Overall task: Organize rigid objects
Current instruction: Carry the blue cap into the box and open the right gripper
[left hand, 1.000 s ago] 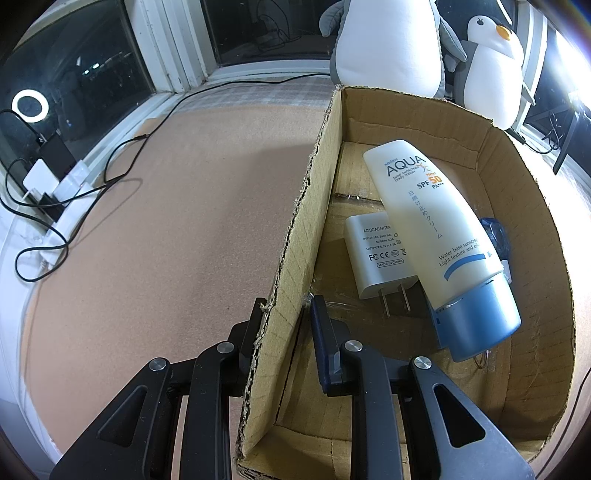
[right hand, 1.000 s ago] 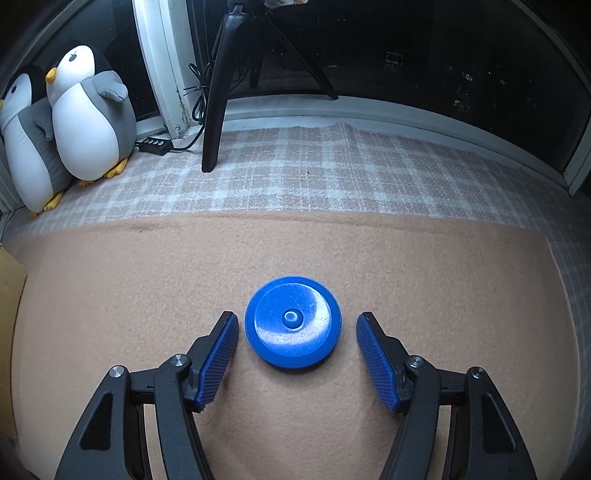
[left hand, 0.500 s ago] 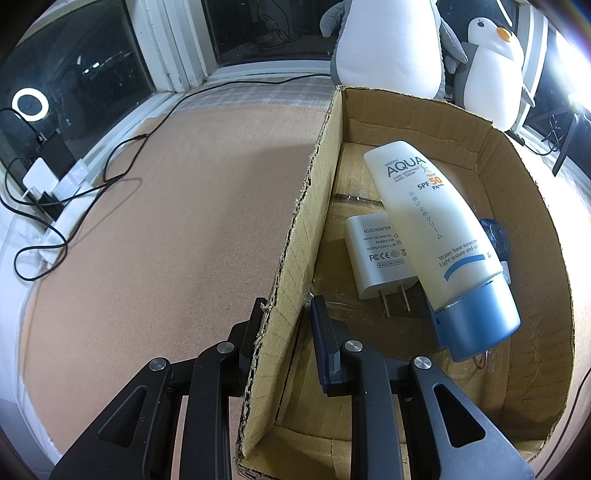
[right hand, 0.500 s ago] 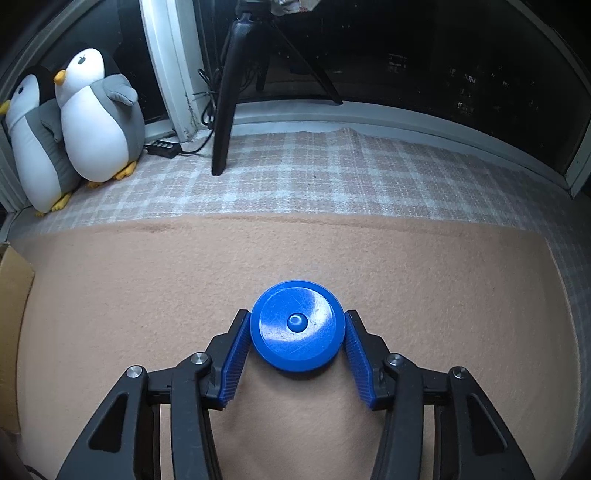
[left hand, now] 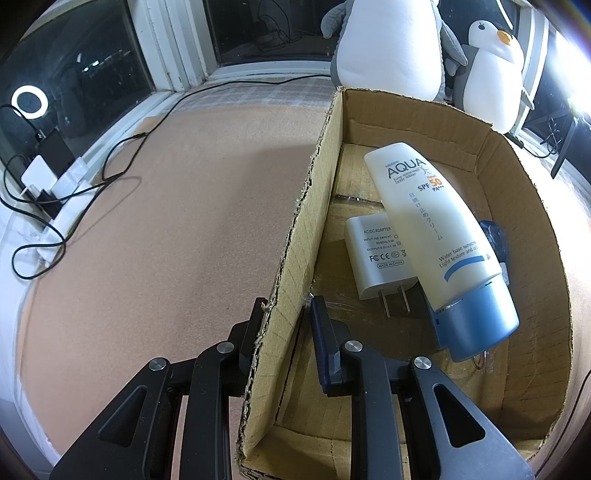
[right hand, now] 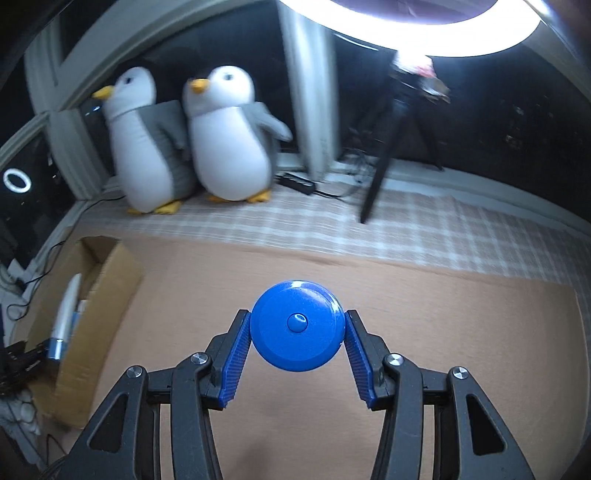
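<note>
Two hand-held grippers are at work. On the left, the hand-held gripper is pinched on the near side wall of the cardboard box, one finger outside the wall and one inside. On the right, the hand-held gripper clamps one round blue disc between its ribbed blue pads, clear above the tan mat that covers the table.

One box stands on the mat, and three things can be counted in it from the left wrist view: one white sunscreen tube with a blue cap, lying aslant across one white AC/DC adapter whose two prongs point toward the camera, and one dark blue object mostly hidden behind the tube, too covered to identify. In the right wrist view the box lies at the left edge, well apart from the disc, with open mat between them.

Two plush penguins stand side by side on the checked cloth beyond the box. One tripod stands on that cloth to their right, under one bright ring light. Black cables and white plugs lie along the left edge of the table.
</note>
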Motion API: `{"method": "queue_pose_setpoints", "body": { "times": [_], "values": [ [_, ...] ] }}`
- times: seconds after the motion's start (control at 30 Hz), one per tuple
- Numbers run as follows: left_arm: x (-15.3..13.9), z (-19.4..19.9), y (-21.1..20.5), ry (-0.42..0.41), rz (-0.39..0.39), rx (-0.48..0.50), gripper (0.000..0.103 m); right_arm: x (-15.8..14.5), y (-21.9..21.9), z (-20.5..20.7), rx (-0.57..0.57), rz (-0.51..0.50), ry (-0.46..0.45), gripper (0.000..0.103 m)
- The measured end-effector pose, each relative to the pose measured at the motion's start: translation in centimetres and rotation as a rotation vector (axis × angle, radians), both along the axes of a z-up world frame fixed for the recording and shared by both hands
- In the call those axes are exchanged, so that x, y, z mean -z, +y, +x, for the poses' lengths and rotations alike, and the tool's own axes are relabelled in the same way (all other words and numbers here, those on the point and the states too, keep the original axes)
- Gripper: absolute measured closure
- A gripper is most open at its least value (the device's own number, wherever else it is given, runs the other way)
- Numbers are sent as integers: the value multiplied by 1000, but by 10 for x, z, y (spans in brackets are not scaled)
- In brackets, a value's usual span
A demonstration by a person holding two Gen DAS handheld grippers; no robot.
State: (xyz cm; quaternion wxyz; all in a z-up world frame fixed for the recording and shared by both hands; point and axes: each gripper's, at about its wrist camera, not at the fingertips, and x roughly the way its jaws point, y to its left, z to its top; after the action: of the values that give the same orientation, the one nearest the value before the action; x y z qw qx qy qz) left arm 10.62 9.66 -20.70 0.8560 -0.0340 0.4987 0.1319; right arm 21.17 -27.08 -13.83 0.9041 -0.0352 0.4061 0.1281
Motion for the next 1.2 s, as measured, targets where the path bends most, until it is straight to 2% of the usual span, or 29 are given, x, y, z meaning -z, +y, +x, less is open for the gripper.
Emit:
{"method": "queue_pose_setpoints", "body": {
  "times": [0.3,0.6,1.1,1.2],
  "values": [
    [0,0,1,-7,-10,-3,83,-18,93,-21,-191,27,-6,57],
    [0,1,1,-11,-14,-4,83,-13,175,-36,-350,-2,-4,57],
    [0,2,2,-14,-27,-11,83,10,228,-36,-420,-55,31,57],
    [-1,2,3,-16,-32,-11,83,12,229,-36,-418,-56,33,54]
  ]
}}
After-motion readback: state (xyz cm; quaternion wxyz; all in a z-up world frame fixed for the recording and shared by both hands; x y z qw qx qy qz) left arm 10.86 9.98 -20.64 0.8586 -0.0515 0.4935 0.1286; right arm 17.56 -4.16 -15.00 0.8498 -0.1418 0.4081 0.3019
